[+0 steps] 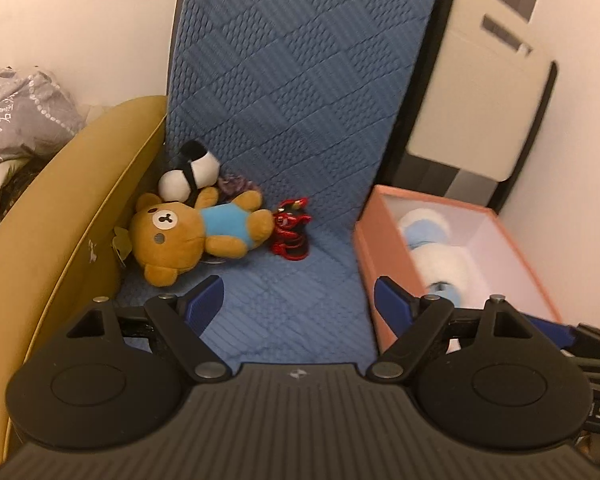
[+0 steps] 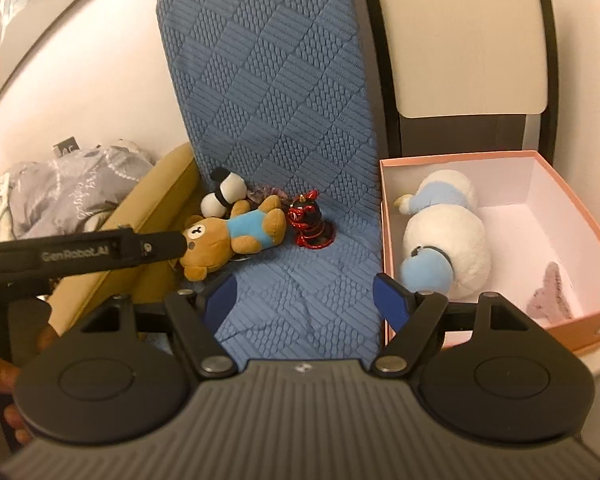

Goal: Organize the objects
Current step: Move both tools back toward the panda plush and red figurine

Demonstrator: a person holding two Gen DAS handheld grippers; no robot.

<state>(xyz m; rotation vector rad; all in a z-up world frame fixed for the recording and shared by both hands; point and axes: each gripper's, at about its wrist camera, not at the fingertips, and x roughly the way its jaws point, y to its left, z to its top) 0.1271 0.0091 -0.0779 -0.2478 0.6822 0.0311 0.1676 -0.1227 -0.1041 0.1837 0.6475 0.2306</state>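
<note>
Left wrist view looks down over the left gripper (image 1: 298, 298), whose jaws stand wide with nothing between them but the blue quilted mat (image 1: 300, 128). Against the mustard cushion (image 1: 80, 216) lie the toys not yet sorted: a brown bear (image 1: 196, 234) in a blue shirt, a black-and-white plush (image 1: 192, 176) just behind it, and a red and black figurine (image 1: 290, 230) touching the bear's foot. To the right sits the pink box (image 1: 384, 264), open, with a white and blue plush (image 1: 436, 256) already inside.

From the right wrist view the right gripper (image 2: 304, 300) also shows wide, empty jaws, poised over the mat between bear and box; a small mauve item (image 2: 550, 292) lies in the box's near corner.

The step in hand looks like a reach for the next toy. The left gripper seems best placed for the bear: the jaws need to straddle its soft body, close firmly, then carry it across to the box.
</note>
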